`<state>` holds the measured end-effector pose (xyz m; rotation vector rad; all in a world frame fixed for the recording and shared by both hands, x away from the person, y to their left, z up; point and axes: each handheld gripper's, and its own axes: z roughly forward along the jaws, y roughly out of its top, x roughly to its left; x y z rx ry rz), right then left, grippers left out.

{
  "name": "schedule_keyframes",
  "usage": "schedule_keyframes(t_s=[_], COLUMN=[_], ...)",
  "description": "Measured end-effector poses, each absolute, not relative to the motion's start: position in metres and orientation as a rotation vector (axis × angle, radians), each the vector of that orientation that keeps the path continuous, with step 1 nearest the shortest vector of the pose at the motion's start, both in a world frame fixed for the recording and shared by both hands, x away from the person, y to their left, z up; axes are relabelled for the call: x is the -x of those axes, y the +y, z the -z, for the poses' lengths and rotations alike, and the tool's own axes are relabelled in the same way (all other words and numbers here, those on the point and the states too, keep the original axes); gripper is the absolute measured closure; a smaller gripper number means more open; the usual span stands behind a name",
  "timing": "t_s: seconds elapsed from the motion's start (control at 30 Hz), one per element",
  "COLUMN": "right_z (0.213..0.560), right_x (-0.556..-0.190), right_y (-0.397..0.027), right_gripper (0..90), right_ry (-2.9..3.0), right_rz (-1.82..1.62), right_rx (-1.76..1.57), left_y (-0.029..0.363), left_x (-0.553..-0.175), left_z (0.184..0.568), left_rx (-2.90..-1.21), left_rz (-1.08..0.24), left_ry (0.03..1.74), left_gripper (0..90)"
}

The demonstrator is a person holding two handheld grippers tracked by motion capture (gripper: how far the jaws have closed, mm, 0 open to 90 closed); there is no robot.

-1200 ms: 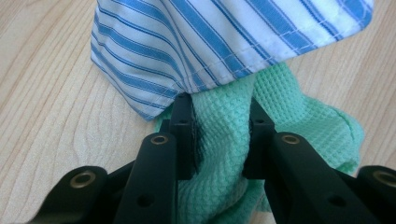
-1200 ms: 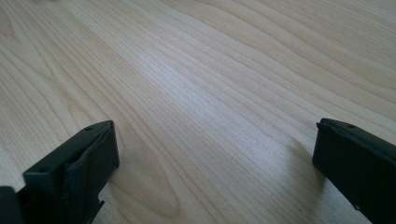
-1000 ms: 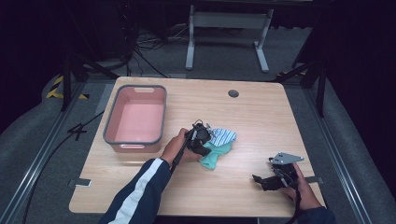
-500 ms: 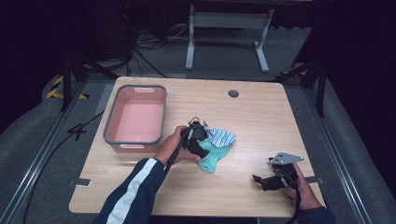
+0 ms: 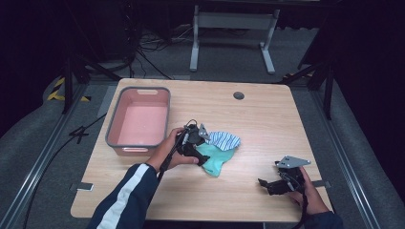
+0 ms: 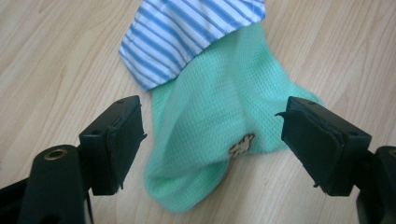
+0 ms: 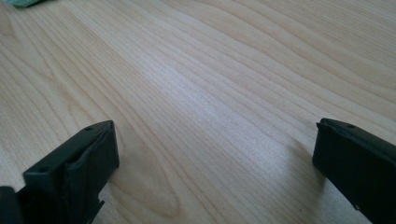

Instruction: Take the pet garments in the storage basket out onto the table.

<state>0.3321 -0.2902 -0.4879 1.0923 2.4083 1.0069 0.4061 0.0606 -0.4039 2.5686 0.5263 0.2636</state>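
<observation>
Left claw (image 6: 212,144) wide open, jaws have just been opening; green sock (image 6: 210,140) lies between them on the counter (image 5: 267,119), pads clear of the fabric on both sides. Sock is mint mesh knit with a small tan logo near the toe end. Blue-and-white striped cloth (image 6: 187,37) overlaps its far end. In the high view the pile sits mid-counter, just right of the pink plastic bin (image 5: 140,122), which stands near the left edge. Left claw (image 5: 193,143) is at the pile's left side, between bin and cloth.

Right claw (image 5: 274,183) near the front right corner, well apart from the pile. Jaws spread wide, nothing between them, bare wood below.
</observation>
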Motion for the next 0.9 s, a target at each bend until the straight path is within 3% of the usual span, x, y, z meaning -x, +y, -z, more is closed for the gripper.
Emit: schedule_keyframes(t_s=[0.9], right_z=[0.488], right_x=[-0.332], right_y=[-0.29], right_gripper=[0.6], right_ry=[2.408], right_rz=[-1.007], right_rx=[-1.093], left_y=[0.104], left_x=[-0.363], left_z=[0.413], left_rx=[-2.673], left_rz=[-0.359], left_ry=[0.417], left_gripper=[21.9])
